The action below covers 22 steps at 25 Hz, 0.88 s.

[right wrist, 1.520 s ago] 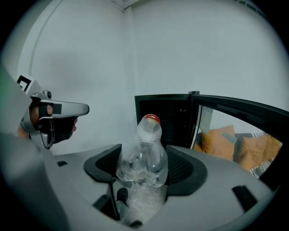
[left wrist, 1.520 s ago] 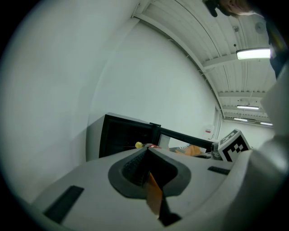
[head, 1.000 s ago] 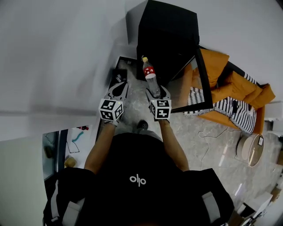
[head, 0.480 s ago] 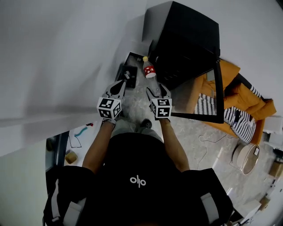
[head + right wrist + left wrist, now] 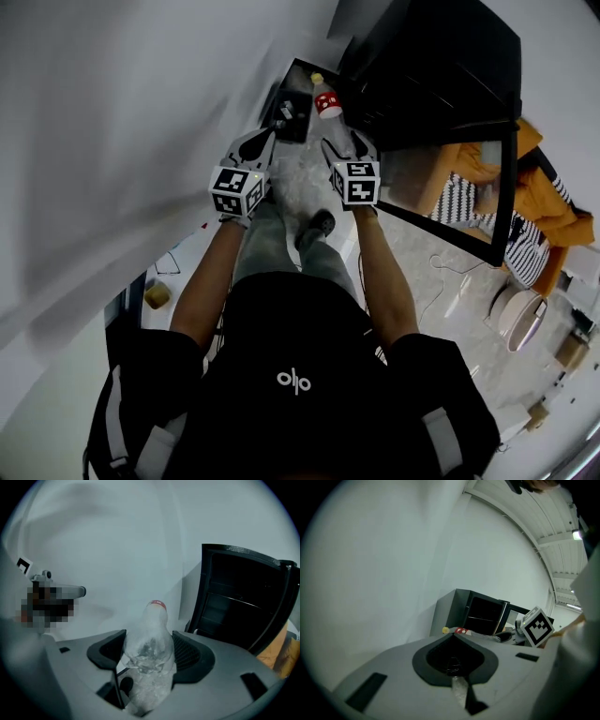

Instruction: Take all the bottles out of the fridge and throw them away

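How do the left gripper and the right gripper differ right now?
The left gripper is shut with nothing between its jaws; the right gripper is shut on a clear bottle. The left gripper is nearer the white wall, the right gripper nearer the black fridge. Both are held out front, side by side.

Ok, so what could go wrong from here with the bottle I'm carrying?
The right gripper clamps the clear bottle low on its body, so the long neck end could swing or slip out. The open fridge door stands close on the right; the right arm or bottle might knock it.
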Motion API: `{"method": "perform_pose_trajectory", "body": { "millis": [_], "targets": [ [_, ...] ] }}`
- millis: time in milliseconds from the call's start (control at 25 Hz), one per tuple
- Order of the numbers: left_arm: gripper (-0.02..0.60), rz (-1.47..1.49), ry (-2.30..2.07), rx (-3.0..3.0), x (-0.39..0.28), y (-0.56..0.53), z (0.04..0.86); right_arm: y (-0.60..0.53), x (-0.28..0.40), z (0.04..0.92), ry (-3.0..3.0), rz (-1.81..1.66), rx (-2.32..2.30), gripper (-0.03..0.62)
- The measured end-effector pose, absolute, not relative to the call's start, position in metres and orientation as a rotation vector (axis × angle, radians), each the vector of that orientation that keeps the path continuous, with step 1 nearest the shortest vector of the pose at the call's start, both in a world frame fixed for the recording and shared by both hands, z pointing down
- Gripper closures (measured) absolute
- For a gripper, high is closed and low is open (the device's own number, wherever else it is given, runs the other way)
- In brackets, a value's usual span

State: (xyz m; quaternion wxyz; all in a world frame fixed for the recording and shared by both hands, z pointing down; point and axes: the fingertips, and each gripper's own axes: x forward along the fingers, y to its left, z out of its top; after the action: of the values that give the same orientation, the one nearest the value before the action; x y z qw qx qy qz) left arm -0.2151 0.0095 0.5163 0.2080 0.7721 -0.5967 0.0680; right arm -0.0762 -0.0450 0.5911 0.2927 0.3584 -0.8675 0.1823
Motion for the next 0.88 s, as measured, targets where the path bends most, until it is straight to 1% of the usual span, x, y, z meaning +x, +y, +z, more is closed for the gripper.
{"method": "perform_pose_trajectory", "body": {
  "millis": [160,480,880],
  "targets": [
    [0.574,0.193,-1.646,2.141,-0.225,-0.006,0.540,-0.067,-0.091,0.622,-2.298,0.488,0.953,0.278],
    [0.574,0.178,-1.591,2.108,-0.238,-0.040,0.632,-0.089,-0.128,0.722,-2.274,0.505,0.904,0.278],
    [0.574,0.217,-1.531,2.072,-0.249,-0.067,0.771,-0.114,-0.150,0.881,-2.218,0.568,0.890,0.278]
  ]
}}
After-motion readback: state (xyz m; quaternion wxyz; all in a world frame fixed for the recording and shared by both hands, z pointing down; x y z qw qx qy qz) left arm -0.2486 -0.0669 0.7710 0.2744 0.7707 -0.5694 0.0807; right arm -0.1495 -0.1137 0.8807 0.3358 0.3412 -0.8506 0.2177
